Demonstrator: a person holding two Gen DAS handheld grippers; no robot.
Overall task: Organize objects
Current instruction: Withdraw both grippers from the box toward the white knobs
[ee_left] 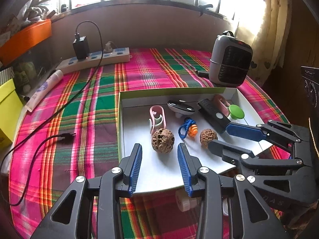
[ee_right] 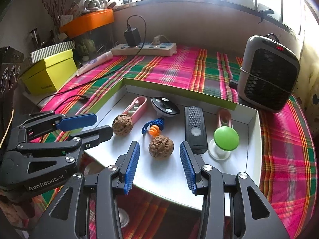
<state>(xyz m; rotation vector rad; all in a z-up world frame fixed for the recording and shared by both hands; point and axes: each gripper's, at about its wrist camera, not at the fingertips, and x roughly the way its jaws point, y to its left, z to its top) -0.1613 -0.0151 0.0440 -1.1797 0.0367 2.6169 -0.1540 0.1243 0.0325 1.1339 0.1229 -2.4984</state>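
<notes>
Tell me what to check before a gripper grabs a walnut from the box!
1. Left gripper empty and open: ok; nothing sits between its blue pads.
2. Right gripper empty and open: ok; nothing is between its pads.
3. Near walnut free to grab: ok; it lies loose on the white box floor, ahead of the right gripper, touching nothing.
4. Other walnut free: cannot tell; the pink clip lies close behind it.
5. Neighbours out of the way: ok; the orange earplugs and the black light lie apart from the near walnut.
6. Where the walnut should go: cannot tell.
</notes>
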